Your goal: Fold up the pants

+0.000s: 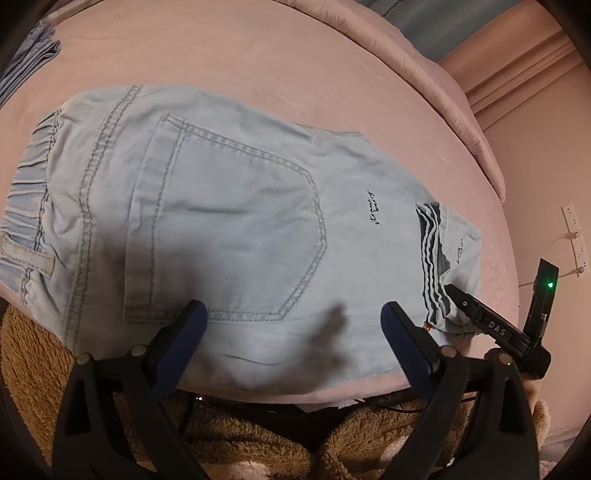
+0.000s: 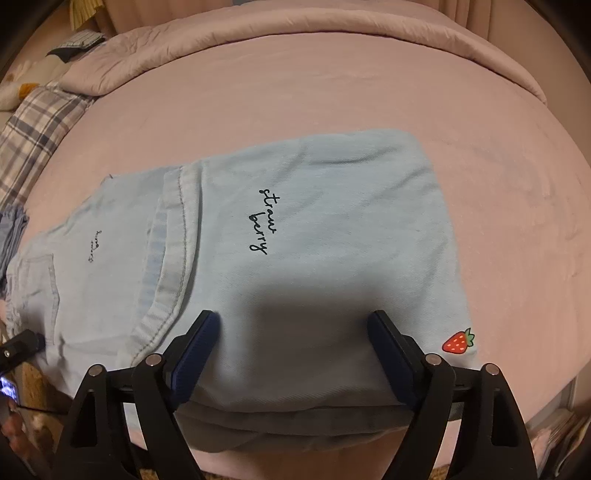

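Observation:
Light blue denim pants [image 1: 229, 221] lie on a pink bed, waistband at the left, back pocket up. The leg end is folded back over the seat, with "strawberry" script and a red strawberry print [image 2: 458, 341] on top in the right wrist view [image 2: 314, 229]. My left gripper [image 1: 291, 317] is open, its jaws wide apart just above the near edge by the pocket. My right gripper [image 2: 291, 325] is open over the folded leg's near edge; it also shows in the left wrist view [image 1: 491, 321] at the cuff.
The pink sheet [image 2: 332, 74] runs to a rolled pink duvet [image 2: 221, 33] at the back. A plaid pillow [image 2: 33, 125] lies at far left. Folded blue garments [image 1: 33, 59] sit beyond the waistband. Brown fleece [image 1: 33, 369] is below the bed's near edge.

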Demonstrator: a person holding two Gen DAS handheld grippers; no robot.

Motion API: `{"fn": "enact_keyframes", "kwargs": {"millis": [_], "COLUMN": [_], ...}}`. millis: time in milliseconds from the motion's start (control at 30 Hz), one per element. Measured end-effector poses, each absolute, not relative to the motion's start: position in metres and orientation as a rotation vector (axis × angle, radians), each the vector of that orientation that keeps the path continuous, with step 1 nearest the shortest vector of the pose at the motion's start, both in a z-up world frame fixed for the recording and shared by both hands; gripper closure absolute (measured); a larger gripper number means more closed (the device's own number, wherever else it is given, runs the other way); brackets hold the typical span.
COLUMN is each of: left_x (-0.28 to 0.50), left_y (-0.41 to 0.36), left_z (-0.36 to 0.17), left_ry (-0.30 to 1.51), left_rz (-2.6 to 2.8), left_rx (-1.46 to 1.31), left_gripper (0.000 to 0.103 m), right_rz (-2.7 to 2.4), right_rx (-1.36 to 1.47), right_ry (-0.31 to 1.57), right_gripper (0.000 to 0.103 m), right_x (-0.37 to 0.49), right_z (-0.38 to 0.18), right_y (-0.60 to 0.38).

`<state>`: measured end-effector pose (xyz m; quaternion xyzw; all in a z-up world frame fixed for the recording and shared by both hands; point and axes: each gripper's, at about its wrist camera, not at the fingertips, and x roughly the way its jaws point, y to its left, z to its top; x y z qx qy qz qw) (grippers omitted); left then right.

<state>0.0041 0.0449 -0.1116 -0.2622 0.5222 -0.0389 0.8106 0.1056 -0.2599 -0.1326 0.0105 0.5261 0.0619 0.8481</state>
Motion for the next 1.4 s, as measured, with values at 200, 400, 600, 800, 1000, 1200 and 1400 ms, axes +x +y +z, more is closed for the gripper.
{"fn": "enact_keyframes", "kwargs": {"millis": [200, 400, 600, 800, 1000, 1200, 1400], "left_x": [0.005, 0.006, 0.007, 0.012, 0.029, 0.050, 0.071], "left_y": [0.042, 0.040, 0.033, 0.023, -0.004, -0.044, -0.080], "left_z": [-0.112, -0.112, -0.110, -0.102, -0.092, -0.097, -0.109], "left_ry": [1.116, 1.116, 1.125, 1.134, 1.120, 1.150, 1.192], "left_rz": [-0.081, -0.076, -0.055, -0.079, -0.129, -0.209, -0.300], "left_rx": [-0.539, -0.529, -0.496, -0.508, -0.444, -0.398, -0.377], "left_gripper": [0.004, 0.002, 0.003, 0.005, 0.005, 0.007, 0.010], "right_rz": [0.126, 0.128, 0.128, 0.110, -0.018, -0.084, -0.118], "right_rx": [0.004, -0.012, -0.013, 0.079, 0.145, 0.262, 0.347], "right_ry": [1.099, 1.089, 1.076, 1.042, 0.962, 0.951, 0.974], "right_gripper": [0.012, 0.000, 0.000, 0.000, 0.000, 0.000, 0.000], "right_x": [0.102, 0.104, 0.103, 0.093, 0.078, 0.057, 0.038], "right_z": [-0.133, -0.138, -0.138, -0.124, -0.107, -0.116, -0.127], "right_y": [-0.256, -0.242, -0.237, -0.257, -0.304, -0.350, -0.376]}}
